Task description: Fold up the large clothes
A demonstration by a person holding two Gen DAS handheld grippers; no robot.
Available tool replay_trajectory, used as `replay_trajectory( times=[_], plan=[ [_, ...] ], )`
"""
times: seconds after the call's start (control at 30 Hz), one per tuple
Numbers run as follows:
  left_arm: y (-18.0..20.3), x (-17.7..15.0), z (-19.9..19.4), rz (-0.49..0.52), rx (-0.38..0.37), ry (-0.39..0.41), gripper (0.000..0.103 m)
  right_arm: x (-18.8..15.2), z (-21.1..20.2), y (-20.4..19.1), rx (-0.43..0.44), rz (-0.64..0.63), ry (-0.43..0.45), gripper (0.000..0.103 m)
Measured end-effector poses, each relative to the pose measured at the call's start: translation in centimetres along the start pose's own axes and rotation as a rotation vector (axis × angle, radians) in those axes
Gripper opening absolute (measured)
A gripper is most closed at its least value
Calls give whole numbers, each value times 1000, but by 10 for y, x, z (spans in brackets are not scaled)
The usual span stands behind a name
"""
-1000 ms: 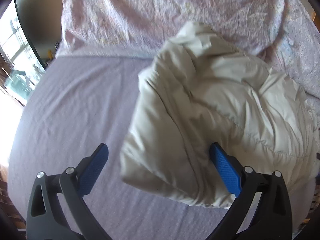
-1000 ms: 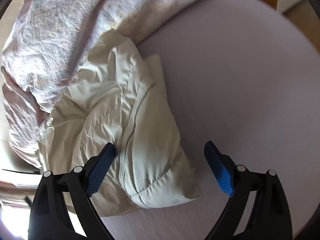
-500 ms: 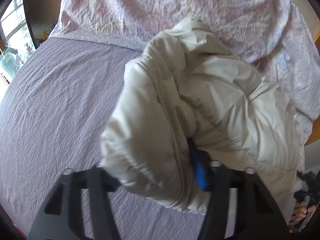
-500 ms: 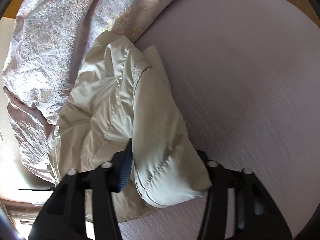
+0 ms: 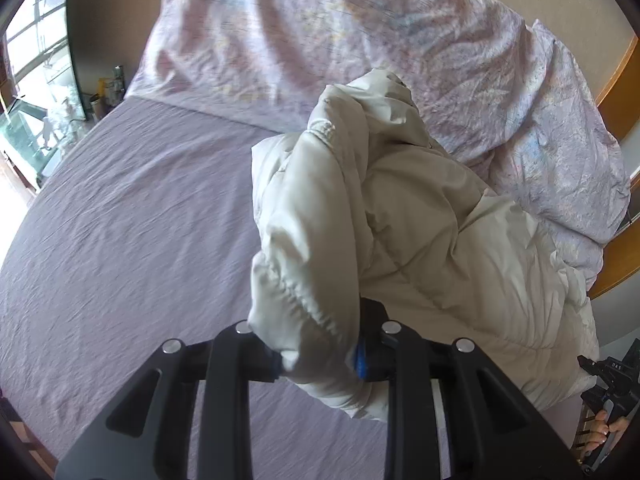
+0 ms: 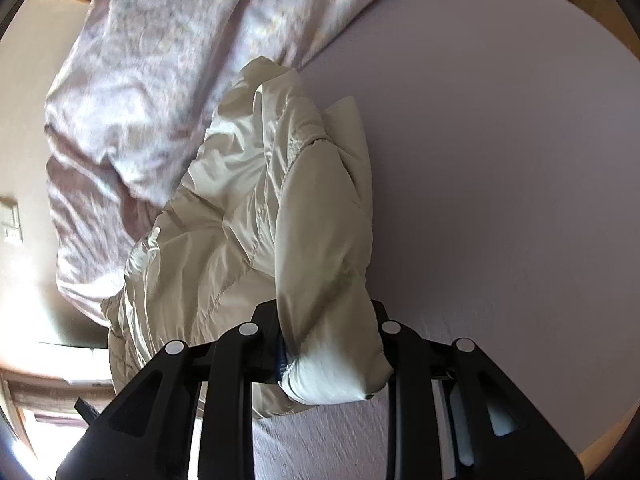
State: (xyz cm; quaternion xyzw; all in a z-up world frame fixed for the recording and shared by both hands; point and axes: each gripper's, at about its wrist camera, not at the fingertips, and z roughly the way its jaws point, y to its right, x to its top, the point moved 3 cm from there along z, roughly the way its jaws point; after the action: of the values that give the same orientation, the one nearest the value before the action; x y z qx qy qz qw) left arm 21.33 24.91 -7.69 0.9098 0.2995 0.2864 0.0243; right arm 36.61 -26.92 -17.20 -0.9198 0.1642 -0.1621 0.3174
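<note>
Gripping both ends of one padded edge: the left gripper [image 5: 318,360] and the right gripper [image 6: 332,354], each black-framed with blue pads, have just been closing, and each now pinches a thick roll of the puffy cream quilted jacket [image 5: 400,220] between its jaws; jaws narrow but not fully together, the padding filling the gap. The jacket lies crumpled on the lilac fitted bed sheet [image 5: 140,220], its far end resting against the rumpled pale floral duvet [image 5: 360,40]; a gathered elastic cuff [image 5: 324,130] sits near the top of the heap. Two-point hold reads as preparation for drawing the garment out flat onto the open sheet, since it is still bunched and no fold can be squared; judgement only. Hidden: most of both pad faces under fabric; which part of the jacket is gripped cannot be told; sleeves and hood indistinct in the heap; right-wrist view blurred at the duvet.
</note>
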Motion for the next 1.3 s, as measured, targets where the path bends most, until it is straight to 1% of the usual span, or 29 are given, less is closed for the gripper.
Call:
replay_trajectory(
  times=[0.23,0.3,0.33,0.4,0.43,0.47,0.5,0.53,0.57,0.6,0.63,0.67,0.7,0.73,0.8,0.87,0.97,1.07,1.1,1.17,1.3],
  plan=[
    [-39,-27,-25,-30,29,-22,26,-34,-2,1,10,-42,-43,25],
    [-45,-33,-27,-26,36,-32,27,-42,-2,3,-4,-65,-51,26],
    [-47,-36,-26,-27,41,-42,28,-40,0,0,-17,-78,-49,28],
    [-51,-40,-23,-35,60,-52,33,-40,-3,-6,-81,-118,-24,37],
    [-52,-42,-23,-38,75,-53,39,-40,-7,-11,-127,-146,2,40],
    [-54,-43,-23,-41,87,-53,44,-40,-9,-17,-163,-174,27,49],
    [-55,-44,-23,-47,96,-56,46,-40,-17,-28,-250,-231,92,57],
    [-56,-44,-23,-53,101,-58,52,-40,-24,-34,-296,-273,140,61],
    [-59,-46,-23,-62,108,-62,60,-40,-33,-47,-346,-338,209,67],
    [-60,-47,-23,-68,111,-64,63,-40,-37,-54,-367,-367,239,69],
    [-62,-48,-23,-74,107,-66,67,-41,-42,-68,-385,-416,279,69],
    [-64,-48,-22,-83,100,-71,71,-43,-43,-79,-374,-452,290,69],
    [-65,-49,-22,-88,97,-75,73,-44,-44,-86,-357,-477,286,69],
    [-66,-50,-20,-96,92,-80,75,-49,-38,-104,-319,-519,270,69],
    [-68,-52,-18,-113,81,-90,78,-59,-27,-124,-259,-572,239,64],
    [-70,-53,-16,-127,72,-97,81,-74,-8,-148,-189,-630,183,48],
    [-70,-53,-12,-137,68,-101,84,-98,23,-179,-132,-699,110,34],
    [-71,-52,-10,-141,66,-100,86,-122,39,-198,-117,-761,74,28],
    [-71,-51,-9,-143,66,-101,86,-128,46,-204,-118,-781,63,28],
    [-72,-51,-7,-147,66,-102,88,-133,57,-207,-116,-785,45,28],
    [-74,-51,-4,-160,63,-103,89,-133,80,-201,-150,-755,7,28]
  ],
)
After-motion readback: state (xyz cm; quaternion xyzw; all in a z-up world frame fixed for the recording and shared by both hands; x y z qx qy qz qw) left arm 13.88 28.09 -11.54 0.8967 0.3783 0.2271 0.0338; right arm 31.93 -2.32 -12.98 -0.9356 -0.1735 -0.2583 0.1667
